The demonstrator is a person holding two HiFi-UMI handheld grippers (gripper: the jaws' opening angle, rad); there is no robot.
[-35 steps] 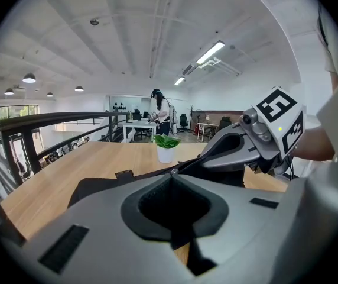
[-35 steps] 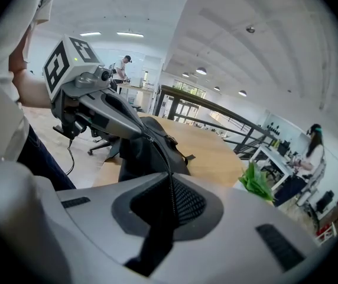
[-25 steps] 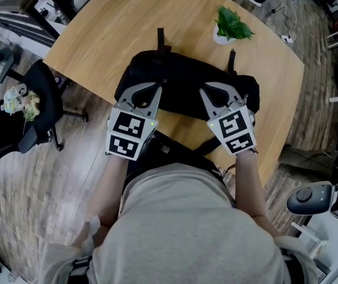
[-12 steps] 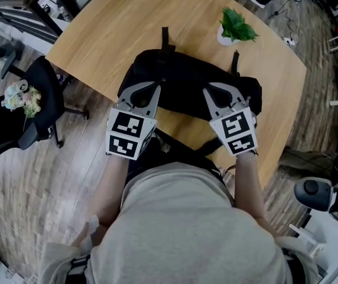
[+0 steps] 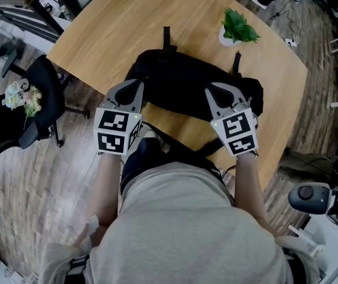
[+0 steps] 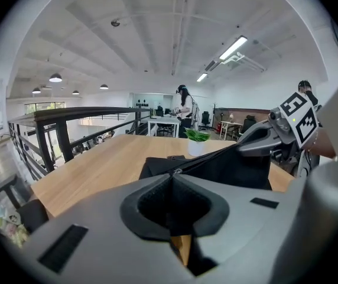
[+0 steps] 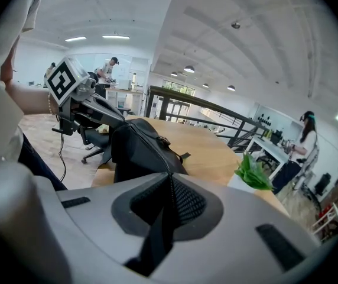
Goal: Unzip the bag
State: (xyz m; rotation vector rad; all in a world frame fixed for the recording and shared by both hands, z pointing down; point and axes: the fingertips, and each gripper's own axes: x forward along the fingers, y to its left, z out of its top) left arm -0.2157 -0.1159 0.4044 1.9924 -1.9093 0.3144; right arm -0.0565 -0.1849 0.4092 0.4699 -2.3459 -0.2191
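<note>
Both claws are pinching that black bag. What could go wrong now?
The bag lies near the table's front edge; a sideways tug by the left gripper could drag it off. If the right gripper slips, the fabric bunches and the zipper may jam. The potted plant close behind could tip.

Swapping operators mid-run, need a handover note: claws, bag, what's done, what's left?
Left claw: shut on the left end of the black fabric bag, at its zip line.
Right claw: shut on the bag's fabric near its right end.
Bag lies on the light wooden table, pulled taut between the claws.
Done: both grips set.
Left: run the zip open; no gap visible along it from the right gripper view.
</note>
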